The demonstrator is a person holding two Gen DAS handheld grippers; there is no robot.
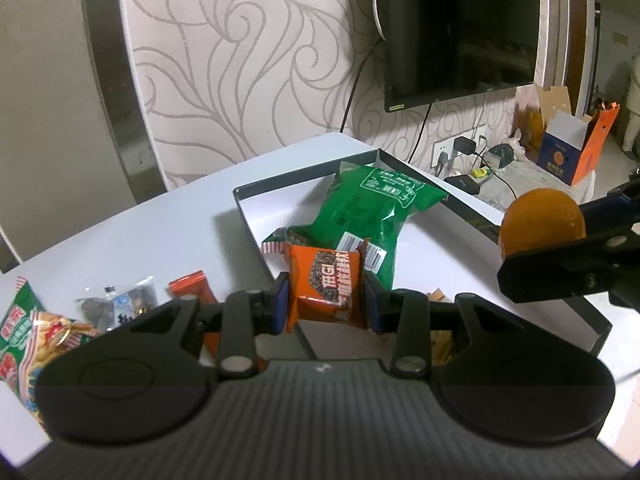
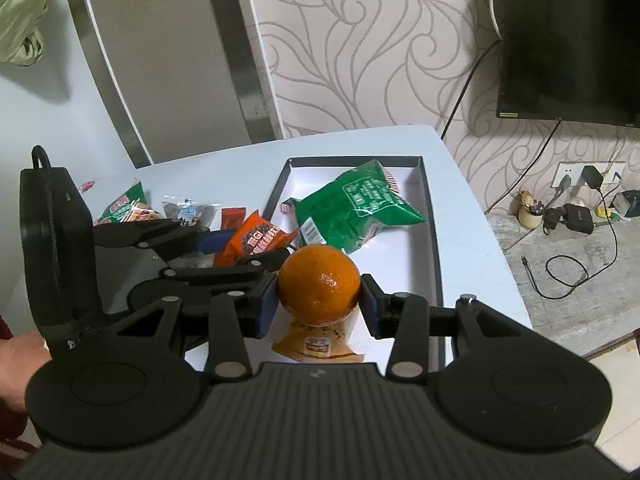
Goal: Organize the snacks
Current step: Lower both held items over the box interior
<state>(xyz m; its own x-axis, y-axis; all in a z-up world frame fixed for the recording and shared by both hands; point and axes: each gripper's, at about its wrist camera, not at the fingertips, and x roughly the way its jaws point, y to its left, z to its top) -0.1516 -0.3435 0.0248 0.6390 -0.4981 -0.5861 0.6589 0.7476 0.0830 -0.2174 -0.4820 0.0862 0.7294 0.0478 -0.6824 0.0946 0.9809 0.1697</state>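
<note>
Item, my left gripper (image 1: 326, 298): jaws clamped on an orange snack packet (image 1: 326, 286), blue pads pressing its two sides, packet upright and lifted over the near left rim of the box. Item, my right gripper (image 2: 319, 298): jaws closed around a mandarin orange (image 2: 319, 283), a pad on either side, fruit held above the box floor. Item, black-walled box (image 2: 434, 240) with white floor: holds a large green snack bag (image 2: 356, 210) lying slanted across its far half, a small red-and-white-edged wrapper partly tucked under the bag's near end, and an orange sachet (image 2: 320, 346) flat on the floor directly below the mandarin. Item, white table (image 1: 160, 216), left of the box: a small red packet (image 1: 191, 291) nearest the box wall, then a clear packet with dark contents (image 1: 116, 306), then a green-and-red snack bag (image 1: 28, 336) farthest out. Item, surroundings: swirl-patterned wall, dark wall-mounted screen (image 1: 460, 28), a wall socket with plugged chargers and trailing cables at right. A hand (image 2: 20, 356) shows at the left edge of the right view.
</note>
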